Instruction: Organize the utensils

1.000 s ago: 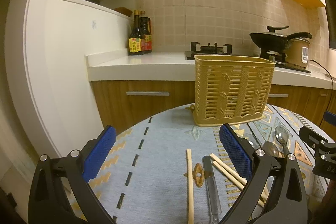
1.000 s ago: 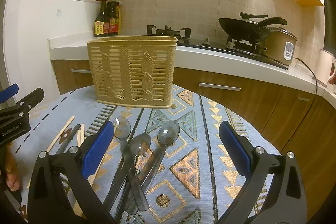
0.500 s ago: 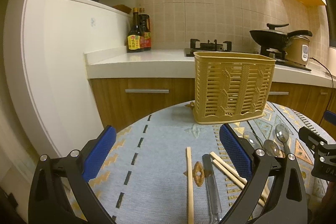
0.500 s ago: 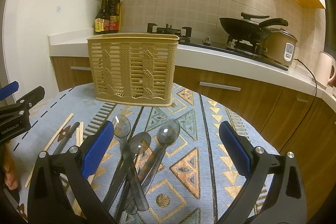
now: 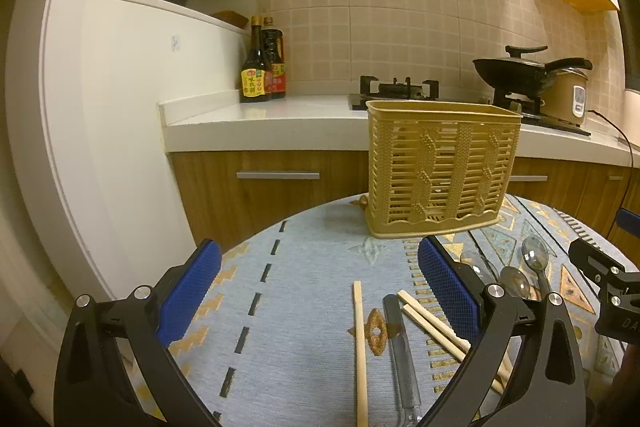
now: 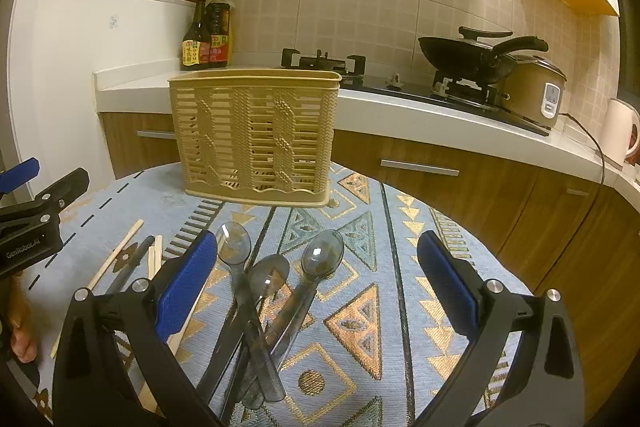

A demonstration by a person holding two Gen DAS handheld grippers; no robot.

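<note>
A tan slatted utensil basket stands upright at the far side of a round table. Three smoky translucent spoons lie crossed in a pile below my right gripper, which is open and holds nothing. Wooden chopsticks and a grey handled utensil lie on the cloth under my left gripper, also open and empty. The spoon bowls show at the right of the left wrist view. Each gripper appears at the edge of the other's view.
The table wears a blue patterned cloth. Behind it runs a white counter with two sauce bottles, a gas hob, a black wok, a rice cooker and a kettle. Wooden cabinets stand below. A hand shows at far left.
Both views have dipped slightly lower, so the basket sits a little higher in the frames. The utensils on the table have not moved.
</note>
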